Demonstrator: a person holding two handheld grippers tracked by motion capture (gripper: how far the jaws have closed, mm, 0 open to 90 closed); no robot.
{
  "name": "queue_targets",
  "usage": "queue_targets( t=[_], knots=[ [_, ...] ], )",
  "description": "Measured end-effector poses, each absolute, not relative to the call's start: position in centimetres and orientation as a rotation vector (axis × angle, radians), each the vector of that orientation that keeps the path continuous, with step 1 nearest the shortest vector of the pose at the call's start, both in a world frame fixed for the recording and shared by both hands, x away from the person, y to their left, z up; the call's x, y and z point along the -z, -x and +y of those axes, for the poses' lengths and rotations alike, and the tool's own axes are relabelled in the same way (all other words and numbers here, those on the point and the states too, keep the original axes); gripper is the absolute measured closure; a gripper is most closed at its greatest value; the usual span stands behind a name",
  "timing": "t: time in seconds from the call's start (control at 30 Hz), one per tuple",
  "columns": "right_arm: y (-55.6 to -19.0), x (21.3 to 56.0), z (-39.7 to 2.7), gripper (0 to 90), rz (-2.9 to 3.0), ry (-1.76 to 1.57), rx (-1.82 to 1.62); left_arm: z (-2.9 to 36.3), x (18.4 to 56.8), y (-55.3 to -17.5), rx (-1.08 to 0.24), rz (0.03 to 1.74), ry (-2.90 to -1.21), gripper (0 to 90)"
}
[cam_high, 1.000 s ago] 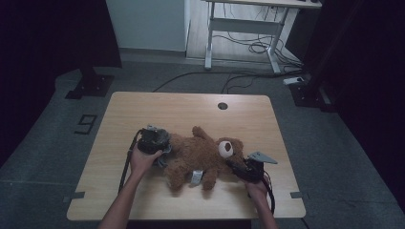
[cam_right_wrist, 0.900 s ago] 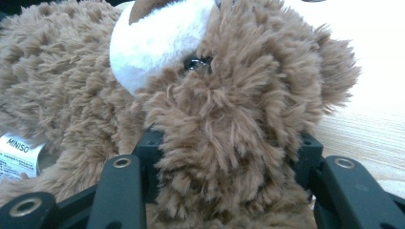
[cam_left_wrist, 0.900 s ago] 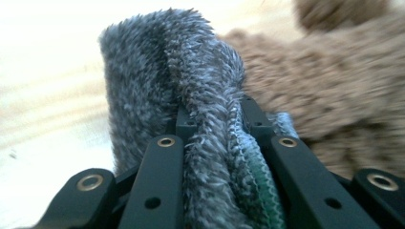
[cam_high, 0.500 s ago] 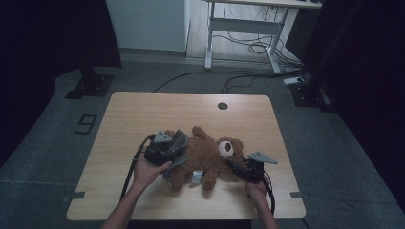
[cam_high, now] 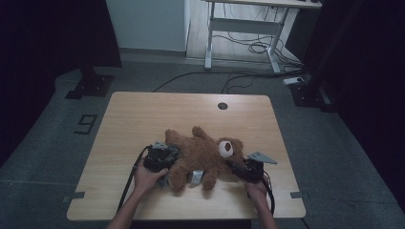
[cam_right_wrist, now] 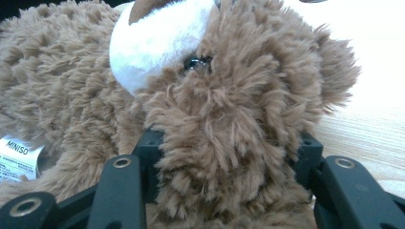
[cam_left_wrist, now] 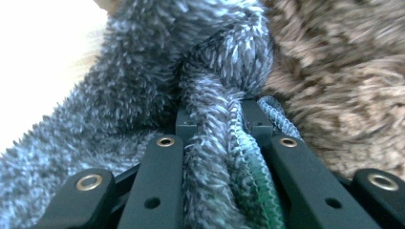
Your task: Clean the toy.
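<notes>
Wooden table (cam_high: 143, 114): left tongs (cam_left_wrist: 222, 143) pinching grey cloth (cam_left_wrist: 143, 86), right tongs (cam_right_wrist: 224, 162) clamping teddy bear (cam_high: 200, 152).

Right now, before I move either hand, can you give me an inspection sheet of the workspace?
Surface: wooden table, a round hole near its far edge.
Job's things: brown teddy lying on the table; grey fuzzy cloth beside its lower body.
Clutter: nothing seen; a white tag hangs on the teddy.
Grippers: left gripper shut on the cloth, with a green knit edge between its fingers; right gripper shut on the teddy's head.
Cables: one trails from each gripper toward the person; more lie on the floor behind.
Surroundings: grey floor, white desk frame, dark curtains.
</notes>
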State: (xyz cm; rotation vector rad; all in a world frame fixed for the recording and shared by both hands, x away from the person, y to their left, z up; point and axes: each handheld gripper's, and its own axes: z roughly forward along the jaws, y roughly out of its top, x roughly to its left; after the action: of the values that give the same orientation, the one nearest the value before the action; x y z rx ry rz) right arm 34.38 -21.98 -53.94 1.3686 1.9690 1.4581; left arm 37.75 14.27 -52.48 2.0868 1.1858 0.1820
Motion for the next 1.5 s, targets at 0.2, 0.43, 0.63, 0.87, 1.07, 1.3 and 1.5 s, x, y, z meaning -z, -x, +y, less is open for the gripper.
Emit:
queue_targets(
  t=[0.2,0.43,0.63,0.87,1.07,1.3,1.5],
  knots=[
    [-35.3,53.9,-21.1,47.6,1.967,-1.353,-1.451,13.8,50.5,-39.9,-0.260,1.209,-2.108,74.2],
    [-36.4,53.8,-20.0,47.2,1.944,-1.363,-1.432,14.5,46.4,-39.8,-0.353,1.180,-1.989,73.9],
    [-37.2,53.9,-19.6,46.9,1.913,-1.364,-1.420,10.8,43.1,-40.3,-0.394,1.048,-1.982,73.7],
    [-37.5,54.1,-19.3,46.6,1.880,-1.362,-1.408,6.9,44.4,-43.3,-0.247,1.051,-2.077,72.8],
    [-36.9,53.6,-20.0,31.5,1.961,-1.341,-1.404,7.3,45.9,-42.3,-0.211,1.046,-2.069,73.8],
    [-35.6,52.4,-22.0,12.9,2.000,-1.327,-1.515,8.4,47.7,-39.4,-0.200,1.011,-2.006,75.4],
    [-36.0,51.6,-22.2,2.3,2.013,-1.318,-1.562,8.5,48.4,-37.0,-0.229,0.974,-1.994,75.7]
  ],
)
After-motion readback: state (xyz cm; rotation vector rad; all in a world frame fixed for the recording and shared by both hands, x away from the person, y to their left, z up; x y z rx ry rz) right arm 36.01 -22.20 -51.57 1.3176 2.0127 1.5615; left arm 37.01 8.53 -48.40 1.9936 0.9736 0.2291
